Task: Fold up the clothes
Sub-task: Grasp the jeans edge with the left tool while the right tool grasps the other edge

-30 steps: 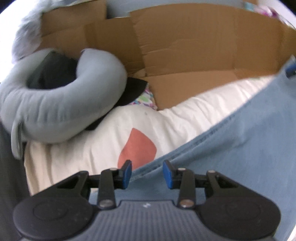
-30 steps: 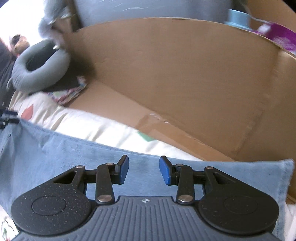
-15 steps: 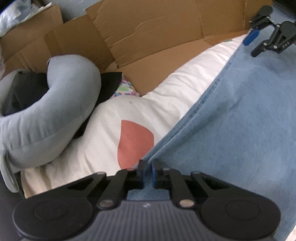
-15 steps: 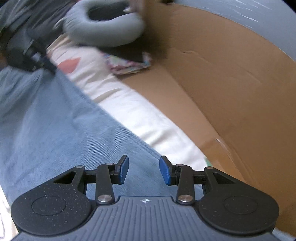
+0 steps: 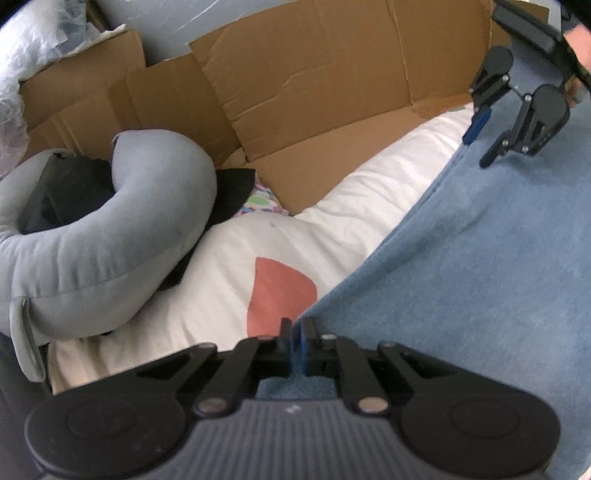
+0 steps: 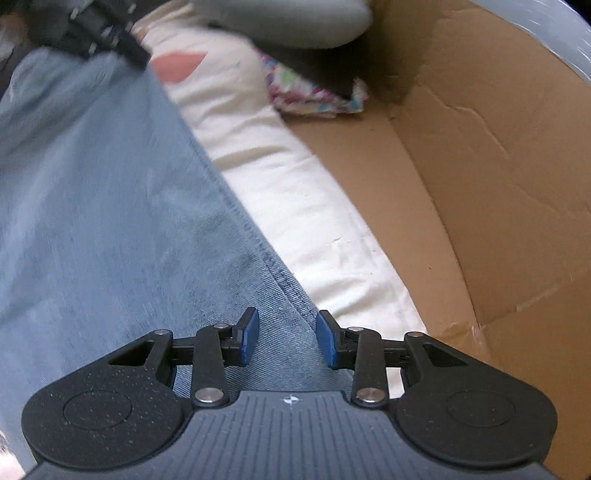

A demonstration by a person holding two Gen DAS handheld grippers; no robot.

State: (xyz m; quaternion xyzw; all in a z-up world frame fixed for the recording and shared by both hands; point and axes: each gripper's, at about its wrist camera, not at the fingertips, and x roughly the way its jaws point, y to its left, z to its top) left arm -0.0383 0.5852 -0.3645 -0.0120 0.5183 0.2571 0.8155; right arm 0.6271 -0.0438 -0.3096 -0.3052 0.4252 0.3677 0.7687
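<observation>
- Two grippers work over one blue denim garment [image 5: 480, 280], which lies spread flat across a white duvet [image 5: 369, 206] with a red shape printed on it.
- At the near corner of the denim, the left gripper [image 5: 295, 341] is clenched tight; its blue pads are pressed together with the cloth's hemmed corner pinched between them.
- Farther along the same edge, the right gripper [image 5: 480, 144] hovers with its jaws parted, gripping nothing; the left wrist view shows a hand [image 5: 578, 33] behind it.
- From the right wrist view, the right gripper [image 6: 288, 339] points down at the denim's stitched hem [image 6: 273, 266], which runs between the open pads [image 6: 249, 334] without being pressed.
- Beyond the denim's edge, the duvet meets flattened brown cardboard [image 5: 314, 92] that stands up behind it.
- A grey U-shaped neck pillow [image 5: 110, 236] rests on the duvet, well apart from the denim, with a dark cloth [image 5: 232, 192] under it.
- Beside that dark cloth lies a small multicoloured patterned fabric [image 6: 314, 96].
</observation>
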